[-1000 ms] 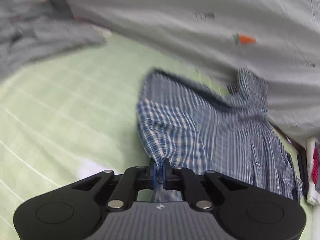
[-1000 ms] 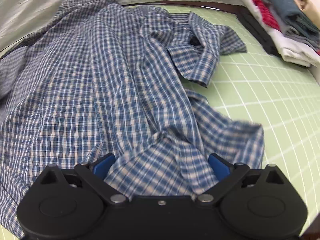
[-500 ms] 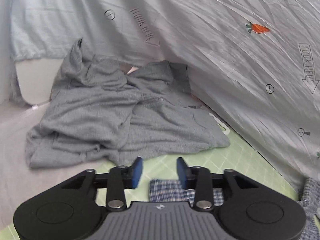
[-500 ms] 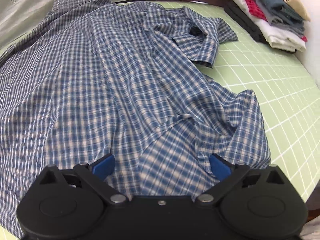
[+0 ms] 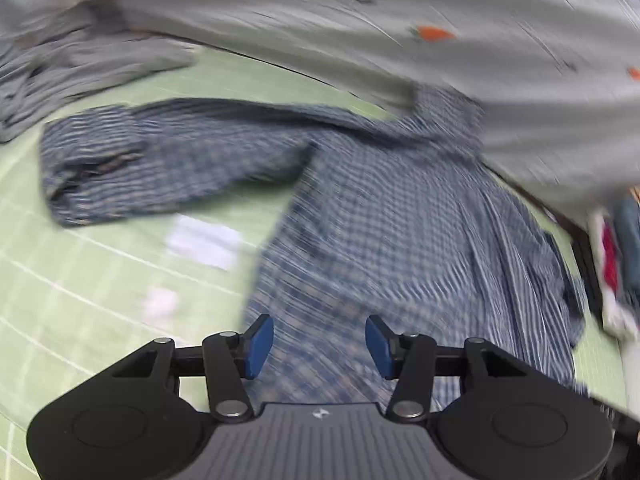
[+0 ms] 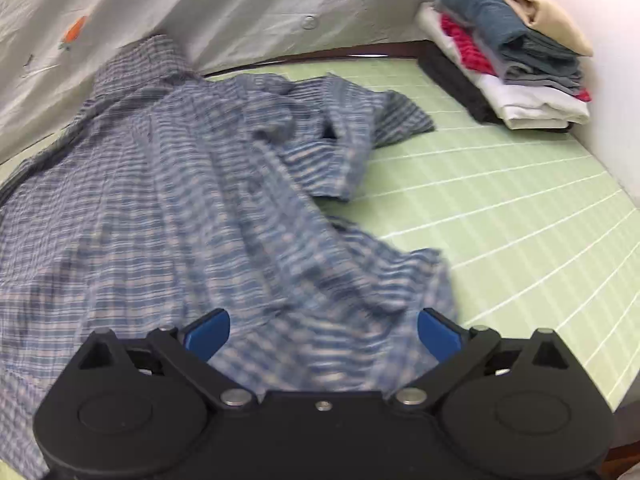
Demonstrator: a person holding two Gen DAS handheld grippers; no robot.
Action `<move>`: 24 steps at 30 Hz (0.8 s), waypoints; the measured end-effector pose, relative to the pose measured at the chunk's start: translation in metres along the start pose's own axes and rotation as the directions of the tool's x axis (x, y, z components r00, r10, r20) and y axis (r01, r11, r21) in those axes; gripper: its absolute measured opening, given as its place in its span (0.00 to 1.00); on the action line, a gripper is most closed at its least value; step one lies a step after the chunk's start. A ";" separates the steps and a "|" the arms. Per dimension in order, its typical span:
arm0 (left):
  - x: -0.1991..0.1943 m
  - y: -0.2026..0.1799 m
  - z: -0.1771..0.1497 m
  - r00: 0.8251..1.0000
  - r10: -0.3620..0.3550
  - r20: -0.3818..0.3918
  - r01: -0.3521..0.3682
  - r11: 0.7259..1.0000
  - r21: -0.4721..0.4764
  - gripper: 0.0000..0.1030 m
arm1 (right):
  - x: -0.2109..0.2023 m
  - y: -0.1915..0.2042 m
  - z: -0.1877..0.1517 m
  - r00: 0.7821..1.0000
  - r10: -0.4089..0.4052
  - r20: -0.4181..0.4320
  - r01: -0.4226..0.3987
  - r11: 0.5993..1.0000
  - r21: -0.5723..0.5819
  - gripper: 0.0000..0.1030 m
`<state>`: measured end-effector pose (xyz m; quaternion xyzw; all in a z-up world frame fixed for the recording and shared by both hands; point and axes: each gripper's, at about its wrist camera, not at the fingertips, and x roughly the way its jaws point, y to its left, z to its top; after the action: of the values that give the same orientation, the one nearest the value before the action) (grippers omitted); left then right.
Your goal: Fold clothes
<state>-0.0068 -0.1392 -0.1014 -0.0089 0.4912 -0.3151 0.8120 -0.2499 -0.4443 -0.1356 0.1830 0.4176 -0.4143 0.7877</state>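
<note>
Looking down my left gripper (image 5: 319,340), I see its blue pads standing apart, having just been opening, with nothing pinched between them; the blue checked shirt (image 5: 392,232) lies on the mat below and beyond the gap. That view is smeared with motion blur, so fine detail is lost. One sleeve (image 5: 160,160) of the shirt stretches out to the left across the green gridded mat (image 5: 80,280), while the body of the shirt spreads to the right and down toward my fingers. A grey garment (image 5: 72,60) lies crumpled at the far left edge of the mat, apart from the sleeve. A pale grey sheet with small carrot prints (image 5: 400,20) hangs behind everything, and the shirt's collar end rests against its lower edge.

My right gripper (image 6: 324,330) also has its pads spread wide. Checked fabric lies in the space between them, yet I see neither pad pressing on it, so I read that claw as holding nothing. In the right wrist view the shirt (image 6: 180,200) covers the left half of the mat (image 6: 500,208), rumpled, with its other sleeve (image 6: 360,136) bunched and folded over toward the middle. A stack of folded clothes (image 6: 512,60) sits in the far right corner of the mat against the white wall, well apart from the shirt.
</note>
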 end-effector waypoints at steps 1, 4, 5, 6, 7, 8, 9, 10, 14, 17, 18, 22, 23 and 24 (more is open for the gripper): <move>0.002 -0.008 -0.005 1.000 0.017 -0.005 -0.017 1.000 0.022 0.54 | 0.003 -0.007 0.000 1.000 -0.011 -0.013 0.011 1.000 0.005 0.98; 0.009 -0.015 -0.015 0.998 0.068 -0.017 -0.068 0.997 0.039 0.54 | 0.010 -0.027 -0.004 0.999 0.006 -0.041 -0.005 1.000 0.029 0.95; 0.013 -0.014 -0.018 0.997 0.075 -0.023 -0.074 0.997 0.033 0.54 | 0.010 -0.032 -0.006 0.999 0.026 -0.041 -0.025 0.999 0.030 0.91; 0.015 -0.013 -0.020 0.996 0.083 -0.032 -0.082 0.996 0.023 0.54 | 0.010 -0.034 -0.007 0.998 0.045 -0.045 -0.044 0.999 0.023 0.86; 0.016 -0.011 -0.022 0.995 0.092 -0.035 -0.092 0.996 0.014 0.53 | 0.010 -0.035 -0.008 0.997 0.063 -0.052 -0.063 0.998 0.007 0.83; 0.016 -0.010 -0.024 0.994 0.102 -0.035 -0.102 0.995 0.005 0.51 | 0.010 -0.036 -0.010 0.995 0.082 -0.061 -0.083 0.997 -0.012 0.76; 0.016 -0.009 -0.025 0.993 0.111 -0.034 -0.112 0.994 -0.004 0.46 | 0.009 -0.037 -0.012 0.993 0.099 -0.062 -0.101 0.994 -0.030 0.66; 0.016 -0.008 -0.027 0.993 0.115 -0.030 -0.115 0.993 -0.012 0.32 | 0.008 -0.037 -0.015 0.991 0.117 -0.061 -0.120 0.992 -0.049 0.59; 0.006 -0.004 -0.034 0.990 0.138 -0.009 -0.139 0.989 -0.049 0.02 | 0.003 -0.051 -0.021 0.986 0.163 -0.042 -0.164 0.986 -0.021 0.04; -0.021 0.000 -0.037 0.988 0.142 0.056 -0.137 0.987 -0.087 0.01 | -0.014 -0.068 -0.020 0.984 0.176 0.024 -0.176 0.984 0.033 0.02; -0.032 0.002 -0.037 0.986 0.145 0.080 -0.137 0.985 -0.103 0.01 | -0.021 -0.075 -0.019 0.983 0.178 0.051 -0.181 0.982 0.048 0.02; -0.091 0.018 -0.049 0.972 0.140 0.188 -0.106 0.978 -0.181 0.01 | -0.060 -0.107 -0.020 0.976 0.149 0.157 -0.166 0.981 0.099 0.01; -0.100 0.023 -0.054 0.970 0.146 0.194 -0.107 0.974 -0.200 0.01 | -0.063 -0.113 -0.023 0.977 0.148 0.155 -0.165 0.981 0.100 0.01; -0.107 0.029 -0.059 0.970 0.157 0.187 -0.114 0.969 -0.221 0.02 | -0.064 -0.120 -0.026 0.977 0.150 0.148 -0.166 0.981 0.099 0.01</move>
<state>-0.0734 -0.0425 -0.0567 -0.0926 0.4354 -0.2027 0.8722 -0.3793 -0.4659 -0.0918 0.2295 0.3217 -0.3848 0.8342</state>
